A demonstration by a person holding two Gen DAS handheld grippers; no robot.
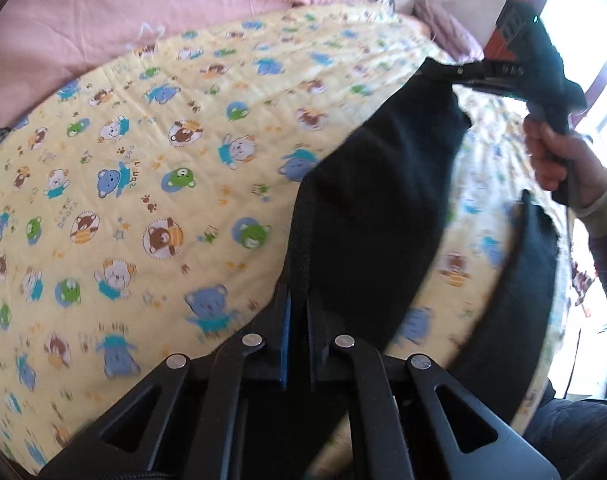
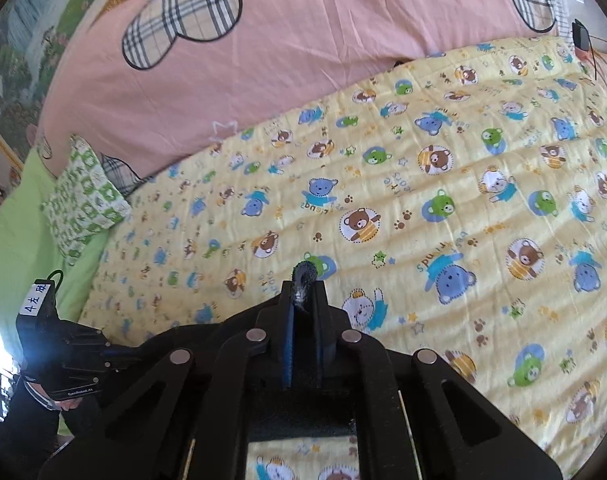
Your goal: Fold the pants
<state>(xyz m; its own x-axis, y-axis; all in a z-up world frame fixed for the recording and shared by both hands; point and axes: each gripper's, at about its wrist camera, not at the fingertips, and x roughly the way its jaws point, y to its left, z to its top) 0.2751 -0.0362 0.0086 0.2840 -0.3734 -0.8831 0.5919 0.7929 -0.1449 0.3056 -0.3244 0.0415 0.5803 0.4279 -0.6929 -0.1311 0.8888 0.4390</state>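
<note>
The left gripper (image 1: 297,300) is clamped tight on an edge of the dark pants (image 1: 383,184), which stretch taut above the yellow bear-print quilt (image 1: 143,160) (pink bedding (image 2: 303,60) lies beyond) to the right gripper (image 2: 303,300), likewise pinched onto the fabric.

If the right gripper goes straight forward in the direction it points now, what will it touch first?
Probably the yellow bear-print quilt. The right gripper, shut on the dark pants, points down at it, nothing else between; depth is unclear.
</note>
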